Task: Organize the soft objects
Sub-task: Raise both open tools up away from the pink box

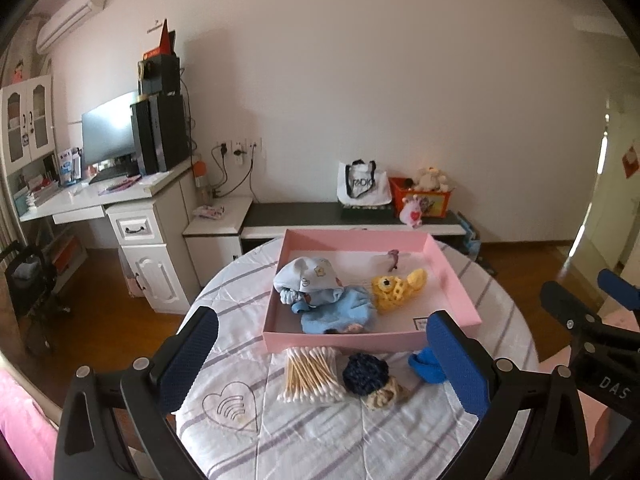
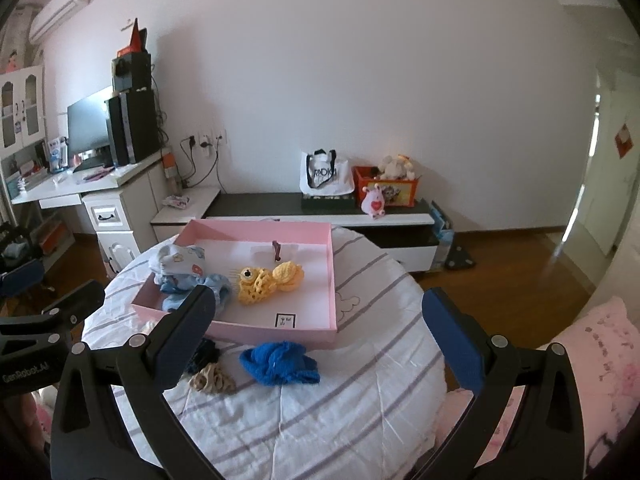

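While both grippers hang above the round surface, nothing is held.
Left gripper point(image 1: 324, 364): fingers spread wide and empty, above the near edge of the surface.
Right gripper point(image 2: 320, 336): fingers released, wide apart, holding nothing, poised over the blue knit.
Surface point(image 1: 320, 440): round, under a white cloth with grey stripes.
Pink tray point(image 1: 276, 330): shallow, in the far half of the surface.
Inside the tray: a pale printed baby hat point(image 1: 308, 278) at the left, a light blue cloth point(image 1: 340, 314) just in front of it, a yellow crochet toy point(image 1: 394, 288) to their right.
Outside the tray, near its front wall: a bundle of cotton swabs point(image 1: 310, 374), a dark navy knit piece point(image 1: 366, 372) touching a beige knit piece point(image 1: 386, 396), and a bright blue knit piece point(image 2: 280, 362) to the right.
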`<move>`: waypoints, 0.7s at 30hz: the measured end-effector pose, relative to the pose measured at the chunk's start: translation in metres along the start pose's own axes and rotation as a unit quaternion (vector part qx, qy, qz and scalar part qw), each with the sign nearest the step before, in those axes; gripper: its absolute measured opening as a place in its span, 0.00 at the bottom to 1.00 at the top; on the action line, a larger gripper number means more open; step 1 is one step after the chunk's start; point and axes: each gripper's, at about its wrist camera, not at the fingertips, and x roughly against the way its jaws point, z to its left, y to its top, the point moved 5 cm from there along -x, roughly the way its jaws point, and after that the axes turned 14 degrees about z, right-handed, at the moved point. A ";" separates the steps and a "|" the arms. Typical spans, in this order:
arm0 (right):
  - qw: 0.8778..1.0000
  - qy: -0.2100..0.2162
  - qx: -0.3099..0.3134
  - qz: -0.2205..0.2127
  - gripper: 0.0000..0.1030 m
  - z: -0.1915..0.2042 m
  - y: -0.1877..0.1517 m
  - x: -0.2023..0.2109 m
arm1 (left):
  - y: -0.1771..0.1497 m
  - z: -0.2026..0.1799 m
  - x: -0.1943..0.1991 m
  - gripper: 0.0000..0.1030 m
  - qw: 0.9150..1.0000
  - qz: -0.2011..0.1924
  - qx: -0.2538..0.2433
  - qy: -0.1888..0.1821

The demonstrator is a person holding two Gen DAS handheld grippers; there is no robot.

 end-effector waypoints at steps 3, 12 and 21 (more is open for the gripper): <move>1.000 0.002 0.000 -0.016 1.00 -0.001 -0.005 0.021 | -0.008 -0.004 0.019 1.00 1.000 -0.010 -0.001 -0.003; 0.998 0.003 0.002 -0.055 1.00 -0.003 -0.014 0.070 | -0.029 -0.010 0.077 1.00 0.999 -0.047 -0.006 -0.007; 0.995 0.003 0.003 -0.096 1.00 -0.001 -0.021 0.112 | -0.049 -0.016 0.124 1.00 0.996 -0.091 -0.012 -0.005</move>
